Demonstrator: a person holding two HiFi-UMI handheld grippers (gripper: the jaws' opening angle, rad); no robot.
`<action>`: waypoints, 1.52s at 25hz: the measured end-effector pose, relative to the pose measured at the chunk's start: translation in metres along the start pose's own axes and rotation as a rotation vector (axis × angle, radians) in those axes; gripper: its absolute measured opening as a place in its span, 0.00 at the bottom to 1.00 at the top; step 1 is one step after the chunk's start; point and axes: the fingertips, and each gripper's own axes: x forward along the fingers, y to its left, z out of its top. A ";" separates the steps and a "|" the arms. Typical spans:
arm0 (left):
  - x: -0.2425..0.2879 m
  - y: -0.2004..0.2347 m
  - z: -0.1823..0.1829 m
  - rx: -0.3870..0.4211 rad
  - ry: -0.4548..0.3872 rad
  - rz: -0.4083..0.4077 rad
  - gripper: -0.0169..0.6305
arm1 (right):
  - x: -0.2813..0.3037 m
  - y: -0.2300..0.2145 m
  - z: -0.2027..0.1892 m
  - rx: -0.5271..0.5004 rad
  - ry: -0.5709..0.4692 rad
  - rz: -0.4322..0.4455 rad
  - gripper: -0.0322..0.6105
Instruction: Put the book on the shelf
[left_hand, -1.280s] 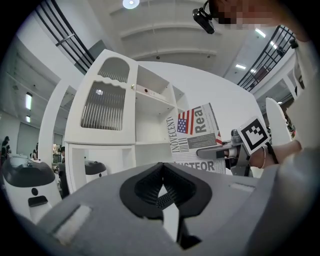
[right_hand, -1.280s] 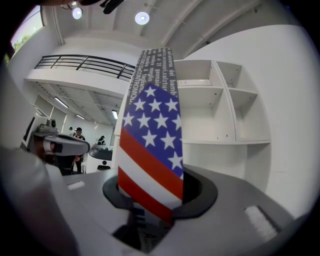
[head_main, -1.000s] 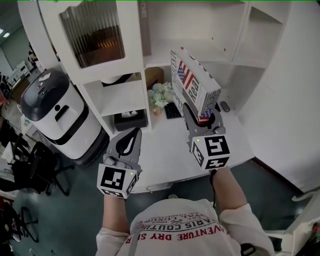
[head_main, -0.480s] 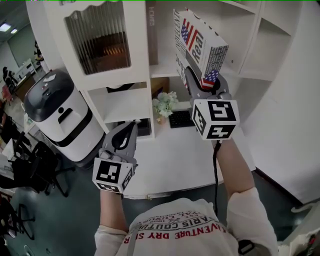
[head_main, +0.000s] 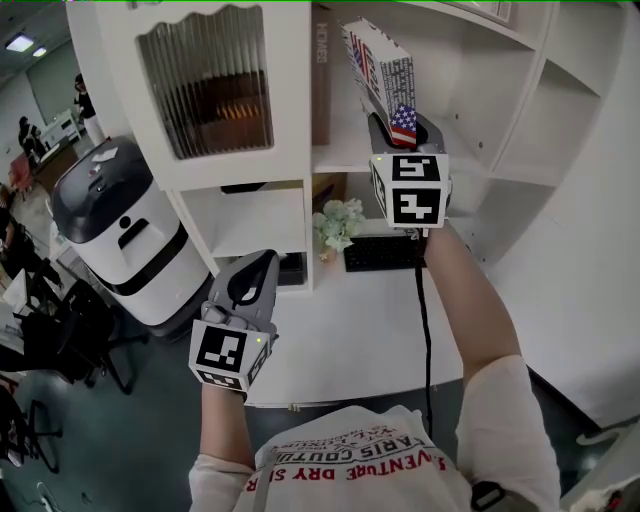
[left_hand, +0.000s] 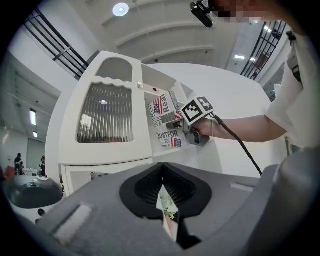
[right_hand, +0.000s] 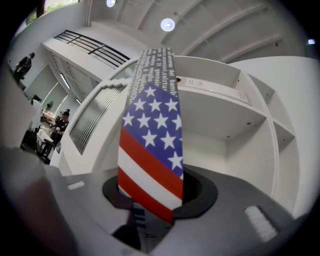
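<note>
At the far left the grey-and-white machine (head_main: 110, 225) stands on the floor beside the cabinet (head_main: 205, 90); neither concerns you here. Your left gripper (head_main: 258, 268) hangs near the counter's (head_main: 340, 340) front left corner, much where it was a second ago. Its fingers (left_hand: 95, 215) are all but together, with only a sliver of the flowers (head_main: 338, 222) showing through and nothing held. As far as I can judge, it has no part in this step.

The change is on your right. A second ago the book (head_main: 381, 62) leaned low over the counter, above the keyboard (head_main: 385, 252). Half a second ago it was level with the front of the shelf (head_main: 345, 155). Now you have carried it up and in, so it stands nearly upright in the open bay, just right of the brown volume (head_main: 321, 75) and apart from it. Your right gripper (head_main: 404, 128) is clamped on its lower end, and its fingers (right_hand: 235, 205) press the flag-printed edge from both sides.

The lift looks done, and what is left is the set-down. The gripper hides the book's bottom edge, so I cannot tell whether it already rests on the shelf board. Judge that by feel before you let go, or the book may tip toward the front edge.
</note>
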 end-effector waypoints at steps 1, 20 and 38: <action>0.002 0.001 -0.002 0.001 0.005 0.001 0.03 | 0.006 -0.002 -0.002 0.013 0.007 -0.008 0.30; 0.043 0.031 -0.013 -0.013 0.034 0.027 0.03 | 0.102 0.007 -0.023 -0.026 0.095 0.005 0.30; 0.063 0.037 -0.033 -0.041 0.075 0.048 0.03 | 0.158 0.017 -0.047 0.045 0.221 0.170 0.50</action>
